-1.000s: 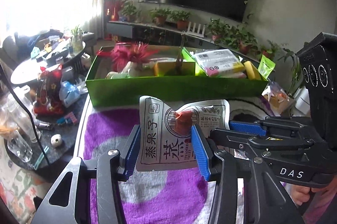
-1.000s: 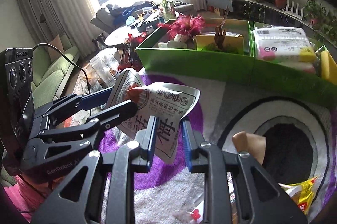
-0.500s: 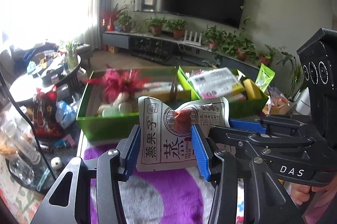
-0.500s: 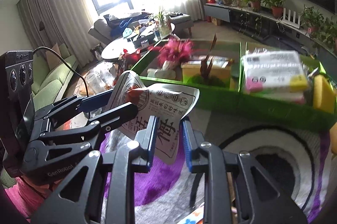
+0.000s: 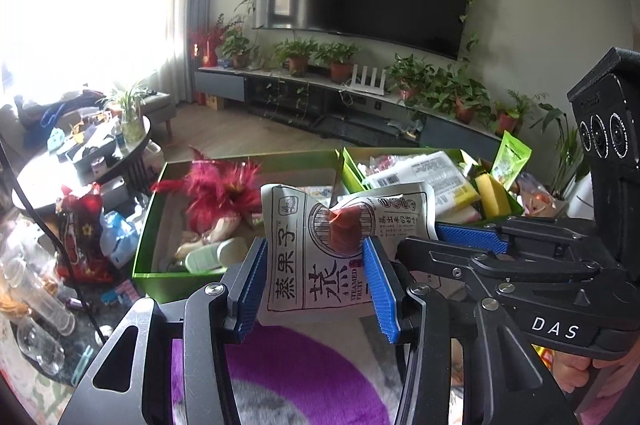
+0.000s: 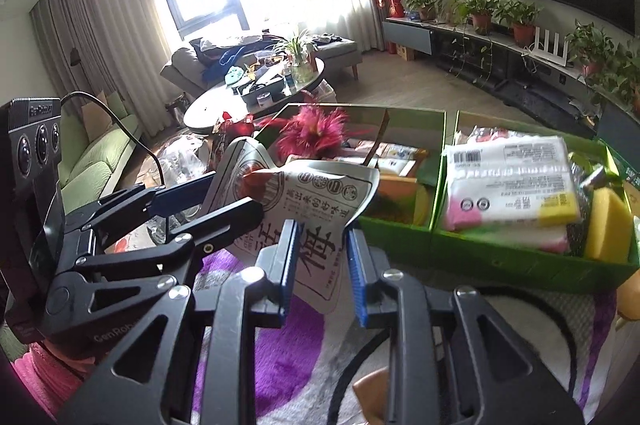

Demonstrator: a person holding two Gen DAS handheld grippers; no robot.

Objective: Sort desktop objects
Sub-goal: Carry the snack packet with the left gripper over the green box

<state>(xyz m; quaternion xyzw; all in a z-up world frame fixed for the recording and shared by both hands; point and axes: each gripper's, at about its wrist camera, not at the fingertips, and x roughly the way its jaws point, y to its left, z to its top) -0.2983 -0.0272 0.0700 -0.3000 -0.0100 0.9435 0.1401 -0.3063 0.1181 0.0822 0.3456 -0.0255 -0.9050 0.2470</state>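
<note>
A white steamed-fruit snack packet point(image 5: 320, 249) with black Chinese characters is held between both grippers, in the air above the purple rug. My left gripper point(image 5: 316, 289) is shut on its lower part. My right gripper point(image 6: 320, 261) is shut on its other edge; the packet point(image 6: 316, 209) also shows in the right wrist view. Two green bins stand just beyond it: the left bin point(image 5: 168, 273) holds a red feathery flower point(image 5: 224, 189), the right bin point(image 6: 500, 257) holds a white packaged pack point(image 6: 508, 177) and a yellow sponge point(image 6: 608, 225).
A purple, white and black rug point(image 5: 304, 381) covers the table. Left of the table stand a red bag point(image 5: 78, 233) and glass jars point(image 5: 36, 305). A round coffee table point(image 6: 256, 93) with clutter stands further back. A TV and potted plants line the far wall.
Both grippers have risen with the packet and moved toward the green bins, which now sit lower in view. The grip on the packet is unchanged.
</note>
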